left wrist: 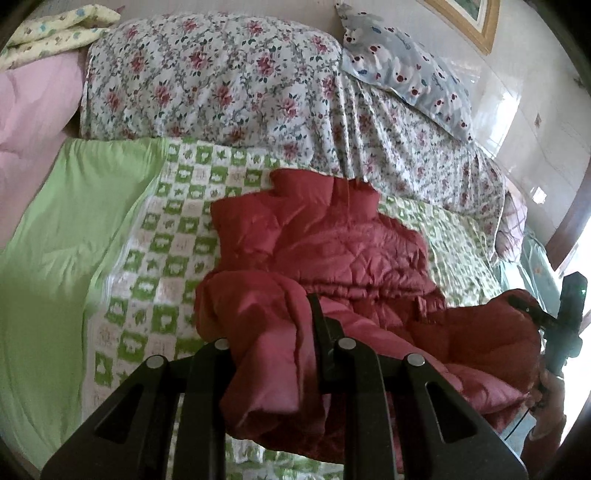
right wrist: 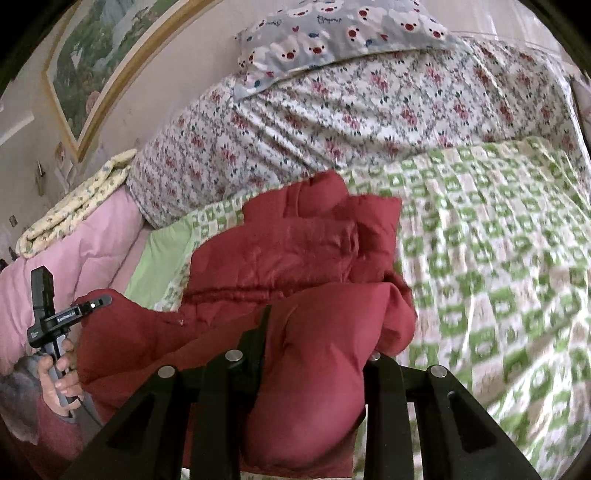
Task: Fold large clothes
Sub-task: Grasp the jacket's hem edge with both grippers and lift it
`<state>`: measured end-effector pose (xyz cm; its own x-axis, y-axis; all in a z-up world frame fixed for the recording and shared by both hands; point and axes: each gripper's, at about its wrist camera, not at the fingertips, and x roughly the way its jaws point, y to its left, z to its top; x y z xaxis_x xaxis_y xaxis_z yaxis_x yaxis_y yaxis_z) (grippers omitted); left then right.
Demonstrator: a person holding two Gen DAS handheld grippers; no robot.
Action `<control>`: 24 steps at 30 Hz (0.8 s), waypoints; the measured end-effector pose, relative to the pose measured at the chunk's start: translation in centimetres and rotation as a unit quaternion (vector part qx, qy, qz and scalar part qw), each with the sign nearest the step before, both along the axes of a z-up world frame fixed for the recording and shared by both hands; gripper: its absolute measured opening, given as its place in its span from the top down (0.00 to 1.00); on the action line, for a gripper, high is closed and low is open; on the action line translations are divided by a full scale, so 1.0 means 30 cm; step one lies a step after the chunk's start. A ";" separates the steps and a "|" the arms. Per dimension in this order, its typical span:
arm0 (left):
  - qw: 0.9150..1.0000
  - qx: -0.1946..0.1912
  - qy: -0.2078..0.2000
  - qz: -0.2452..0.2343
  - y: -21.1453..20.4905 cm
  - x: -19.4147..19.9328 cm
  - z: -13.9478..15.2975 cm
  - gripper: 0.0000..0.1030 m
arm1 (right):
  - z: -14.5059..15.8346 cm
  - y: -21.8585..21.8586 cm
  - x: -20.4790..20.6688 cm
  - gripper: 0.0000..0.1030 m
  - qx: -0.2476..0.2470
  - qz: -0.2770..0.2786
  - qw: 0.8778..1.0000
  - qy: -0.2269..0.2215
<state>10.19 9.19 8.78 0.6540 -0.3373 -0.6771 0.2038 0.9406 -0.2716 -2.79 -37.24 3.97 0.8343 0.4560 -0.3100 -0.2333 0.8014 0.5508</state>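
A red quilted padded jacket (left wrist: pixel 332 240) lies bunched on a green-and-white checked bedspread (left wrist: pixel 166 229). My left gripper (left wrist: pixel 306 317) is shut on a fold of the jacket's near edge, with red fabric draped over its fingers. My right gripper (right wrist: pixel 314 332) is shut on another bulging fold of the jacket (right wrist: pixel 295 251), lifted above the bedspread (right wrist: pixel 498 240). The right gripper also shows at the right edge of the left wrist view (left wrist: pixel 532 314), and the left gripper shows at the left of the right wrist view (right wrist: pixel 99 302). The fingertips are mostly hidden by fabric.
A rolled floral quilt (left wrist: pixel 221 81) lies across the bed behind the jacket, with a grey bear-print pillow (left wrist: pixel 406 70) on it. A pink blanket (left wrist: pixel 33 110) and a yellow folded cloth (left wrist: pixel 51 33) sit at the left. A framed picture (right wrist: pixel 103 66) hangs on the wall.
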 end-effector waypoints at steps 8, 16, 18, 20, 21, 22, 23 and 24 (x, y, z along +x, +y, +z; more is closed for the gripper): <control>1.000 -0.001 -0.001 0.022 -0.020 0.166 0.023 0.81 | 0.051 -0.039 0.153 0.74 0.028 -0.014 0.999 -0.013; 0.999 0.013 0.005 0.044 -0.067 0.368 0.003 0.81 | 0.065 -0.071 0.376 0.74 0.051 -0.037 0.998 -0.007; 0.999 0.013 0.011 0.049 -0.076 0.427 -0.013 0.81 | 0.057 -0.076 0.432 0.74 0.057 -0.040 0.998 -0.002; 0.998 0.014 0.016 0.053 -0.080 0.473 -0.028 0.81 | 0.050 -0.079 0.481 0.74 0.060 -0.044 0.997 0.003; 0.998 0.017 0.019 0.056 -0.084 0.505 -0.038 0.81 | 0.043 -0.082 0.515 0.74 0.062 -0.046 0.997 0.008; 0.998 0.020 0.021 0.057 -0.086 0.529 -0.045 0.81 | 0.039 -0.083 0.535 0.74 0.063 -0.048 0.997 0.011; 0.998 0.021 0.023 0.059 -0.088 0.551 -0.053 0.81 | 0.032 -0.086 0.568 0.74 0.063 -0.052 0.996 0.016; 0.997 0.022 0.027 0.063 -0.087 0.583 -0.067 0.81 | 0.025 -0.088 0.594 0.74 0.063 -0.057 0.996 0.020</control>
<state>27.67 6.59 6.76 0.6514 -0.2228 -0.7253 0.0687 0.9693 -0.2360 15.04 -39.88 4.72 0.8709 0.3958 -0.2913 -0.1199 0.7459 0.6551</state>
